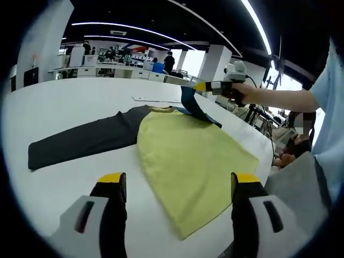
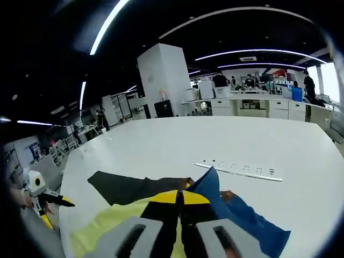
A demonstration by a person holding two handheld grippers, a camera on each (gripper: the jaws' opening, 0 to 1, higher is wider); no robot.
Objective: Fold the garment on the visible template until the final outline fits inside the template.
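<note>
Raglan shirt flat on white table, one sleeve lifted.
Garment (soft yellow body, dark sleeves) lies hem toward left gripper, whose jaws stand spread, touching nothing; long sleeve stretched sideways. Right gripper pinches blue sleeve, raised off table.

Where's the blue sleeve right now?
In the left gripper view the blue sleeve is lifted off the white table at the shirt's collar end, pinched in the right tongs.
</note>
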